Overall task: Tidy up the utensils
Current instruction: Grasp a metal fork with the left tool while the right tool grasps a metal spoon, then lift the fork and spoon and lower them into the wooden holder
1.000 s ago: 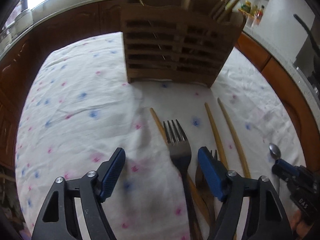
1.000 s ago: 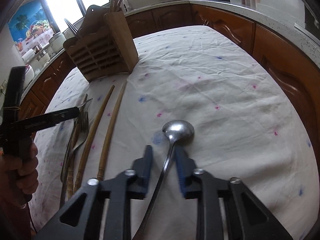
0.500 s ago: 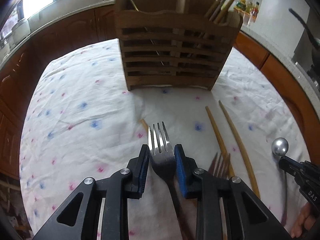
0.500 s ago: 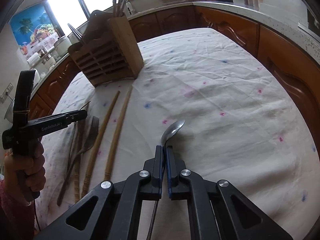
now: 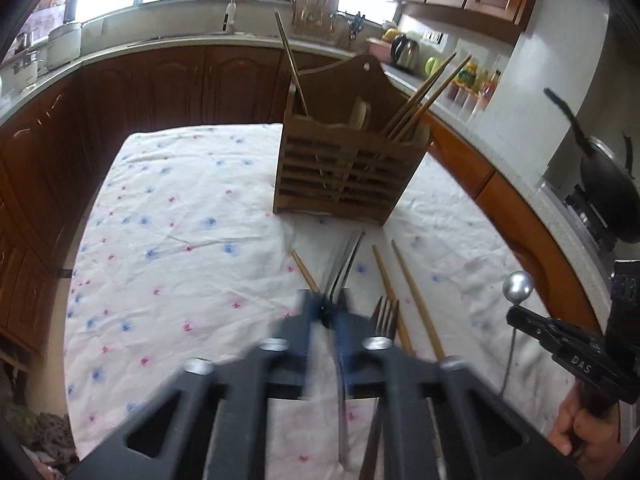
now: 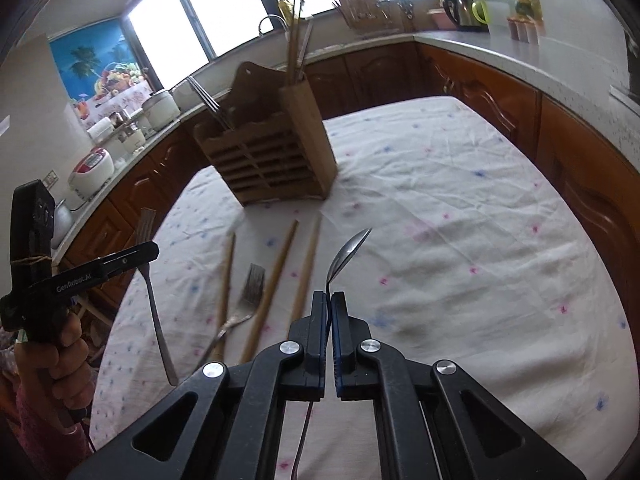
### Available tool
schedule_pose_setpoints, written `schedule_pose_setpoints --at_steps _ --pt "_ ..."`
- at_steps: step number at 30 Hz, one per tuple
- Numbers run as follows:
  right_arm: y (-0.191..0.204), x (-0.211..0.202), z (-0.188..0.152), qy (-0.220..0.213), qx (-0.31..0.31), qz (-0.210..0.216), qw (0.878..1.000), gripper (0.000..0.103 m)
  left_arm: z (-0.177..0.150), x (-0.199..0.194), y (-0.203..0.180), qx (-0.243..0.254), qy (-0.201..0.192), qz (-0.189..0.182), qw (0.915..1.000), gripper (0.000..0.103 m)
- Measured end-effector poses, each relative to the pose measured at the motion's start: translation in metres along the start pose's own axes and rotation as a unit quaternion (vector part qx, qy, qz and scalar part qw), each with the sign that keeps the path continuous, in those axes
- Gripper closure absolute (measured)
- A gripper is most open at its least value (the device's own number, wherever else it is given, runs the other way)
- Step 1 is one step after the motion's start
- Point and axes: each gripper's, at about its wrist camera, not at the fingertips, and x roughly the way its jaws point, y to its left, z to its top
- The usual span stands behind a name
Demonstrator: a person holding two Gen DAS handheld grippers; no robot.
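Two tools tilted downward, left tool [image 5: 332, 312] clamping fork [image 5: 344, 256], right tool [image 6: 329, 312] clamping spoon [image 6: 348, 252]

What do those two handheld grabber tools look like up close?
Both are black plastic with cut-out triangular arms, silver rivets and blue ribbed pads. The left gripper bears white lettering and twine wrapped round its upright post; the right gripper shows "DAS" in the left view. A pinkish sleeve shows.

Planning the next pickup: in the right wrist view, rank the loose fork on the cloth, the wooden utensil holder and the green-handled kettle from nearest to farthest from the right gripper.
From the right gripper, shut on the spoon:
1. Loose fork, on the cloth just to its left.
2. Wooden utensil holder, mid-table, beyond and left.
3. Kettle, on the far counter, upper right.
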Motion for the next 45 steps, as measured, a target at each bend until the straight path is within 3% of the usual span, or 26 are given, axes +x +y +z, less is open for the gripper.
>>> schedule_pose_setpoints --at_steps 15,25,45 --pt "0.026 -0.022 0.016 -0.045 -0.025 0.018 0.998 0.101 -0.009 -0.060 0.010 -0.016 -0.055 -0.011 0.9983 0.101" --pt "0.038 -0.041 0.032 -0.104 -0.038 0.026 0.994 0.101 -0.003 -0.088 0.017 -0.025 -0.101 -0.015 0.9945 0.101" --pt "0.049 -0.049 0.082 -0.216 -0.044 0.019 0.975 0.101 0.032 -0.097 0.019 -0.027 -0.168 -0.020 0.9852 0.101"
